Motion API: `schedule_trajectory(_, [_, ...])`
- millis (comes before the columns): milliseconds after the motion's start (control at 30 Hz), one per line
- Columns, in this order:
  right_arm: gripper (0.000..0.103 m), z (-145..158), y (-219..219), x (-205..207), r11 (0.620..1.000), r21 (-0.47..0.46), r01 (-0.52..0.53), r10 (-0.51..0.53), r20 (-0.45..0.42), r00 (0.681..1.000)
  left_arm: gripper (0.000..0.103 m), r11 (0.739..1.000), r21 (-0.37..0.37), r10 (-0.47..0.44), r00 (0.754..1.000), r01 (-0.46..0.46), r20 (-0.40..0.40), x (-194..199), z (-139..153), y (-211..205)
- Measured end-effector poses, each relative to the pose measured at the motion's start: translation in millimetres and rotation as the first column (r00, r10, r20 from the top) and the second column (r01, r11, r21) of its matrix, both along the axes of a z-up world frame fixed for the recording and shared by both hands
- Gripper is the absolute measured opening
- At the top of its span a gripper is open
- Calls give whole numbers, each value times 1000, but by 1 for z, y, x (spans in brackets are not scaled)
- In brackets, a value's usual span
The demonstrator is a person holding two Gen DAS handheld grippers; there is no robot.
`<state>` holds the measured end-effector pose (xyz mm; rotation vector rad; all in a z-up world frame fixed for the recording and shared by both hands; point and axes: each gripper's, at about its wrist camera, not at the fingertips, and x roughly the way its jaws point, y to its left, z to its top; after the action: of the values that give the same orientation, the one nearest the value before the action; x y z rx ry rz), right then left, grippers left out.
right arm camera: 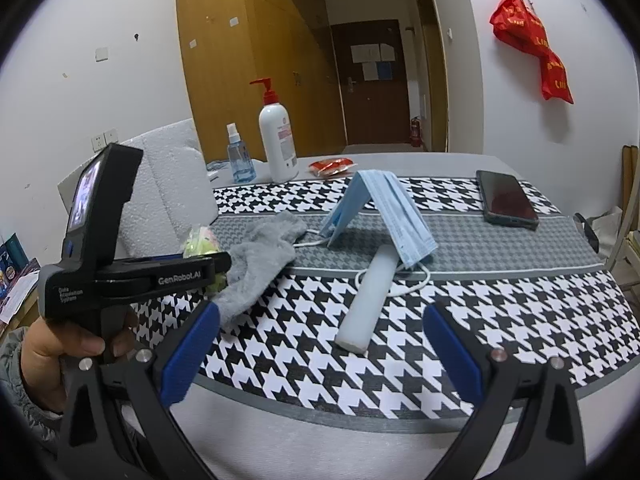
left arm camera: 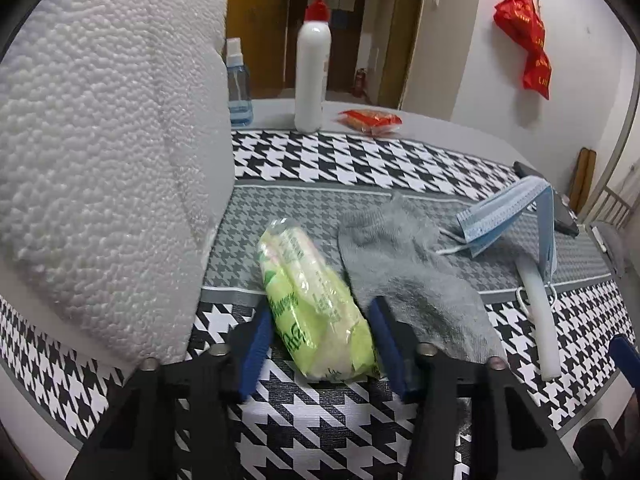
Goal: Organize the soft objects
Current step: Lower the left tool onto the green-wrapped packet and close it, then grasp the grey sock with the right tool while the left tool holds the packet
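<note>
Now your left gripper (left arm camera: 320,344) straddles the green tissue pack (left arm camera: 316,308) at lower centre of the left wrist view, its blue pads (left arm camera: 256,344) seemingly touching the crinkly wrapper. It looks light, squashy and slippery, so I'd pinch across the middle, gently. Your right gripper (right arm camera: 320,356) hangs wide open and empty over the houndstooth tabletop (right arm camera: 500,312), near the grey sock (right arm camera: 256,264).

A black-and-white houndstooth cloth (right arm camera: 304,344) with a grey houndstooth band across its middle covers the pale grey surface (right arm camera: 400,162). On it lie a lime-green tissue pack (left arm camera: 316,312), a grey sock (left arm camera: 404,272), a light-blue mask (right arm camera: 384,208) and a white foam stick (right arm camera: 366,304). At upper centre stands a white bottle (right arm camera: 278,144) with a red pump.
</note>
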<state>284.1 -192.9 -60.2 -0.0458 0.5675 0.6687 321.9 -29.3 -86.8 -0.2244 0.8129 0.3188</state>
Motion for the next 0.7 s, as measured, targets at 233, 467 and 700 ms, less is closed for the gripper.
schedule_trajectory(233, [102,0,-1,0,1000,-3,8,-8,2,1000,32,1000,6,-29,998,29,52,-6,7,-2])
schedule_trajectory(467, [102,6,0,-5,1000,-10,21,-20,10,1000,31,994,26,-108,988,105,110,-21,21,-11])
schedule_trajectory(700, [102,16,9,-17,1000,-26,11,-10,36,999,31,982,80,-181,969,169,168,-46,35,-16])
